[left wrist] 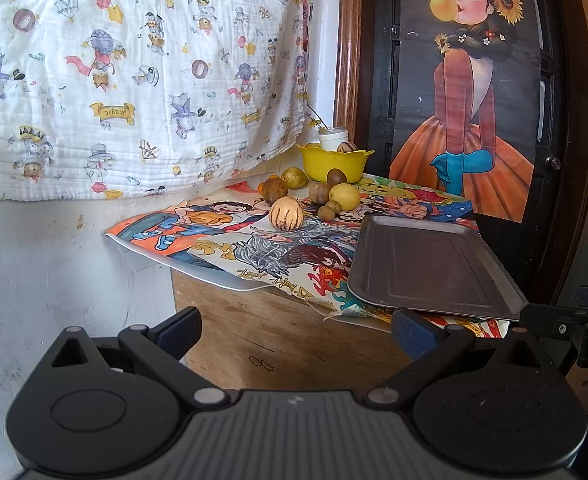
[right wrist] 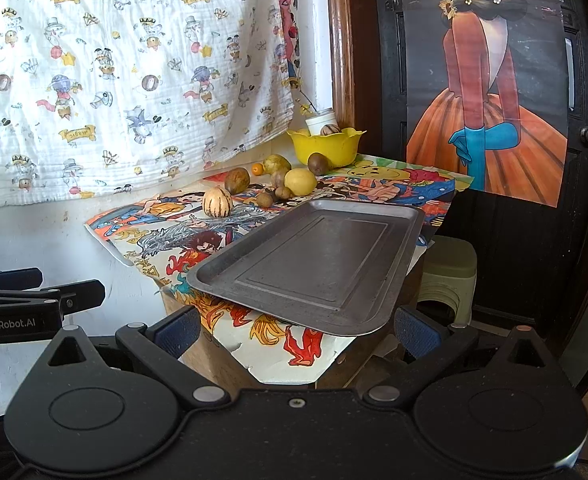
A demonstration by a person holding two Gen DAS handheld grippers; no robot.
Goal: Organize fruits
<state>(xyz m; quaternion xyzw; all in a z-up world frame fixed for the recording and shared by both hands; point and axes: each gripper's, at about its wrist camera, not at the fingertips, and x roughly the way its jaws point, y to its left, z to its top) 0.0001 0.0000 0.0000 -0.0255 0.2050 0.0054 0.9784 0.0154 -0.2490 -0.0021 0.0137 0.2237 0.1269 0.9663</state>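
Fruits (left wrist: 314,196) beside bare tray (left wrist: 430,264), both grippers' fingers wide, green stool (right wrist: 450,268) only in right view

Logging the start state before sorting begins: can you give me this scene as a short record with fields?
tray: grey metal tray, nothing on it, near table edge
loose fruit: striped melon, lemon, brown fruits on the patterned cloth
bowl: yellow bowl at the back, fruit inside
left gripper: open, holding nothing
right gripper: open, holding nothing
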